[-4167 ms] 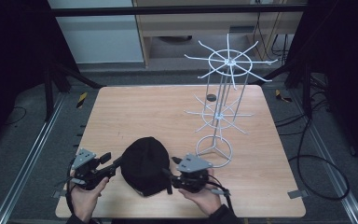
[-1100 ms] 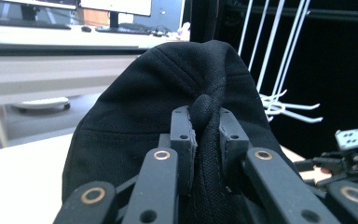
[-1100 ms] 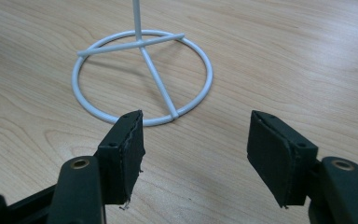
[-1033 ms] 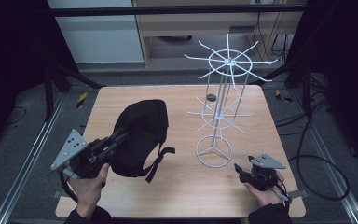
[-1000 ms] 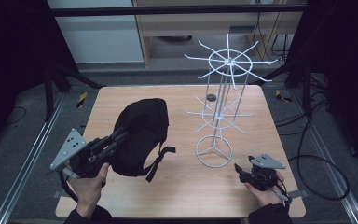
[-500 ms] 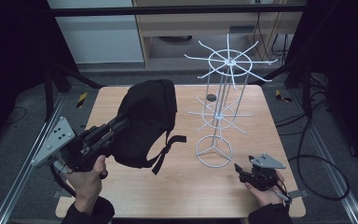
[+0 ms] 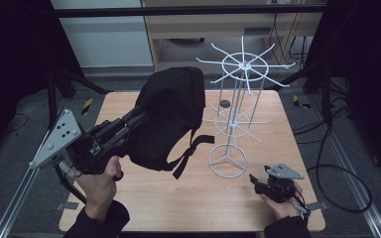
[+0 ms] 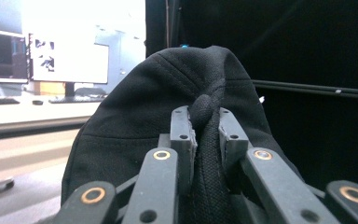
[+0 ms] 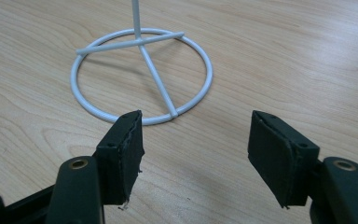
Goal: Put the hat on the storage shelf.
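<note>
Table point(image 7: 258, 208) of pale wood filled the middle of the high view, and on its right half stood the white wire rack with spoked tiers on a ring base point(image 7: 234, 119). Black fabric cap with a dangling buckled strap point(image 7: 171, 116) hung in the air at centre left of that frame, off the wood, its dome about level with the rack's top spokes and just left of them. So the hooks lay to the right of the cap and slightly further up the frame, and the left gripper point(image 7: 138, 119) was by far the nearer to them.

Its jaws were pinched on the cap; in the left gripper view a fold of cloth and the crown button point(image 8: 204, 106) sat squeezed between the pads. That forearm angled up from the lower left, jaws pointing to the upper right.

Low at the lower right rested the right gripper point(image 7: 256, 181), jaws spread and empty, facing the rack's ring base point(image 9: 142, 74) from just beside it.
</note>
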### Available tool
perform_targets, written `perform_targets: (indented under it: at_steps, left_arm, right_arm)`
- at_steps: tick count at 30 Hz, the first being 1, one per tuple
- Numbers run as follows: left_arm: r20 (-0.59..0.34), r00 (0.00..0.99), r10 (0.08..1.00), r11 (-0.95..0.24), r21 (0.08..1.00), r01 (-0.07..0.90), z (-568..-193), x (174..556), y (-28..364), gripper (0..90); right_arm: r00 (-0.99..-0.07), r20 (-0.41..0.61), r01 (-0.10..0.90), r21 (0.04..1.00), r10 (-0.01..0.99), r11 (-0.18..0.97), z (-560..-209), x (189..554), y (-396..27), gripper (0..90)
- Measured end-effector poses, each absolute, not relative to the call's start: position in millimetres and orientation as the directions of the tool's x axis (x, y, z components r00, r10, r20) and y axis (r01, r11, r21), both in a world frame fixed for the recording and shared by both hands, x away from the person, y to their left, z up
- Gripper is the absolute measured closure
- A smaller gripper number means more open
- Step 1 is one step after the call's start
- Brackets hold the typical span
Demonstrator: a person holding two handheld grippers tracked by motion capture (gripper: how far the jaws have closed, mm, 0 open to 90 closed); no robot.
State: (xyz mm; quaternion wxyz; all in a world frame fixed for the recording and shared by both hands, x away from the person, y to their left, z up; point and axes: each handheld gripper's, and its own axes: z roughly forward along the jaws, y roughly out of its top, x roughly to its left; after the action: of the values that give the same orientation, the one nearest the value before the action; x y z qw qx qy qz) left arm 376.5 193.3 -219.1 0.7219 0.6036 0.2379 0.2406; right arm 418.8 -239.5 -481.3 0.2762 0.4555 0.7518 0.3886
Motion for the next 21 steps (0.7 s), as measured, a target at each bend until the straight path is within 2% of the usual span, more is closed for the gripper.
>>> perform_targets:
  at_steps: [8,21]
  left_arm:
    - [-0.042,0.784,0.620,0.127,0.991,-0.046,-210.7,386.2,169.5,79.6]
    - [-0.065,0.796,0.602,0.069,0.997,0.029,-227.8,412.5,143.5,79.2]
  right_arm:
    - [-0.434,-0.059,0.470,0.836,0.899,0.282,-481.3,418.8,-239.4,35.7]
    - [-0.441,-0.059,0.471,0.834,0.896,0.287,-481.8,418.8,-238.3,35.8]
